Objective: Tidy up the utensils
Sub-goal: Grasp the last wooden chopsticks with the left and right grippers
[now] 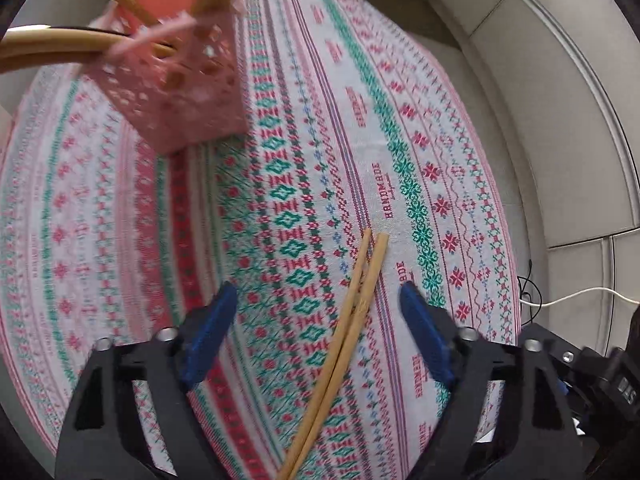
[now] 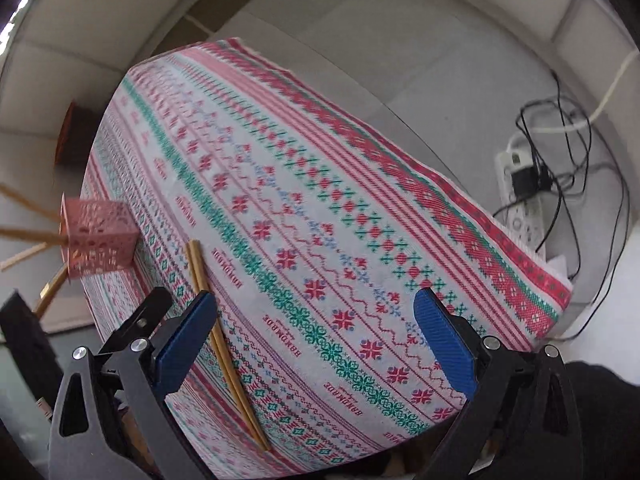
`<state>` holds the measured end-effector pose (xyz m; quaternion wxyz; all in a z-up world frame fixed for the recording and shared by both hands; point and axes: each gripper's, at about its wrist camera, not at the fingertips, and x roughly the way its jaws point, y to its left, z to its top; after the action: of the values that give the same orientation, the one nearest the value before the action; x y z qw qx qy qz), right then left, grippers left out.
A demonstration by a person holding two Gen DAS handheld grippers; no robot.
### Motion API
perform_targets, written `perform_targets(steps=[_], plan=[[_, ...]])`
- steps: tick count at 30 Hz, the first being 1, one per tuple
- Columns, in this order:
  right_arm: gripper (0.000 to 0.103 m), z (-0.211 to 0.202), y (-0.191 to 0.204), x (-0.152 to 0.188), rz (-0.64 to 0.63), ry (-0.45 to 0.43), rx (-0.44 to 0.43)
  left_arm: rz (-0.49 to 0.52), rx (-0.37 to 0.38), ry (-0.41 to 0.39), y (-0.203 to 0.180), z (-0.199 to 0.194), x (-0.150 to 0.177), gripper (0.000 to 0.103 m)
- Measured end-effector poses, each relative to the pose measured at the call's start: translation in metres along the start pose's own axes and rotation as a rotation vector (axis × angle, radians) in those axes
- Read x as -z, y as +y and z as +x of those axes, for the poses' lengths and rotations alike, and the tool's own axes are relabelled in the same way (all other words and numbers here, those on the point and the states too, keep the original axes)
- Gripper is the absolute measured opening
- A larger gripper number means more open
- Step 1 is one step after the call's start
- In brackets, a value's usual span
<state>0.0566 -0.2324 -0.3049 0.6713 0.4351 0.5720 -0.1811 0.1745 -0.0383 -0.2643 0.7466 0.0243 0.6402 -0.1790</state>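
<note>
A pair of wooden chopsticks (image 1: pixel 347 340) lies on the patterned tablecloth (image 1: pixel 280 200), between and just ahead of my open left gripper (image 1: pixel 320 320), whose blue pads are wide apart and empty. A pink perforated holder (image 1: pixel 176 88) stands farther back at the upper left with several wooden utensils (image 1: pixel 60 44) sticking out of it. In the right wrist view the chopsticks (image 2: pixel 218 328) lie beside the left fingertip of my open, empty right gripper (image 2: pixel 316 344), and the holder (image 2: pixel 98 238) stands at the table's far left edge.
The tablecloth (image 2: pixel 360 220) covers a small table with edges close on all sides. A power strip and tangled cables (image 2: pixel 532 184) lie on the floor to the right. A cable (image 1: pixel 580 296) shows past the table's right edge. A brown object (image 2: pixel 70 132) stands on the floor behind.
</note>
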Motion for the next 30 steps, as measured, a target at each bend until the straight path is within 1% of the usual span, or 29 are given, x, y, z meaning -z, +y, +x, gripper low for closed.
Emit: perform_targets(steps=[1,2,4,6,8,10,12,13,14,15,16,17,19,24,27,30], plan=[[0.096,-0.003,-0.001,-0.002,0.006,-0.013,0.003,0.001,-0.005,0.005,-0.001,0.003,-0.003,0.064],[0.096,-0.006,-0.001,-0.004,0.008,-0.024,0.002,0.003,-0.019,0.003,-0.003,0.007,-0.005,0.061],[0.096,-0.009,-0.002,-0.008,0.017,-0.028,-0.011,0.006,-0.033,-0.002,-0.005,0.012,-0.009,0.059],[0.096,-0.007,-0.001,-0.01,0.021,-0.018,-0.024,0.013,-0.043,0.005,-0.007,0.017,-0.012,0.054],[0.096,-0.005,0.0,-0.011,0.02,-0.01,-0.022,0.021,-0.049,0.007,-0.008,0.021,-0.012,0.054],[0.096,-0.003,0.0,-0.012,0.025,-0.004,-0.018,0.041,-0.07,0.008,-0.015,0.026,-0.016,0.053],[0.096,-0.001,0.0,-0.014,0.034,-0.002,-0.014,0.073,-0.107,0.008,-0.019,0.028,-0.015,0.047],[0.096,0.0,0.0,-0.014,0.038,-0.006,-0.01,0.09,-0.132,0.007,-0.021,0.029,-0.013,0.039],[0.096,0.001,0.002,-0.014,0.038,-0.011,-0.002,0.116,-0.153,-0.004,-0.023,0.03,-0.01,0.037],[0.096,0.002,0.002,-0.015,0.037,-0.012,0.002,0.123,-0.154,-0.008,-0.026,0.029,-0.004,0.035],[0.096,0.004,0.004,-0.015,0.034,-0.013,0.007,0.13,-0.154,-0.01,-0.026,0.029,-0.001,0.027],[0.096,0.006,0.008,-0.014,0.028,-0.014,0.011,0.139,-0.156,-0.013,-0.025,0.028,0.002,0.017],[0.096,0.01,0.016,-0.012,0.006,-0.022,0.026,0.141,-0.149,-0.016,-0.02,0.026,0.009,0.006],[0.096,0.026,0.055,-0.001,-0.14,-0.045,0.07,0.134,-0.144,-0.026,0.005,0.021,0.029,0.004],[0.096,0.039,0.078,0.009,-0.21,-0.021,0.064,0.127,-0.144,-0.037,0.021,0.01,0.04,0.004],[0.096,0.055,0.099,0.017,-0.268,-0.002,0.076,0.119,-0.14,-0.078,0.033,-0.01,0.051,0.004]])
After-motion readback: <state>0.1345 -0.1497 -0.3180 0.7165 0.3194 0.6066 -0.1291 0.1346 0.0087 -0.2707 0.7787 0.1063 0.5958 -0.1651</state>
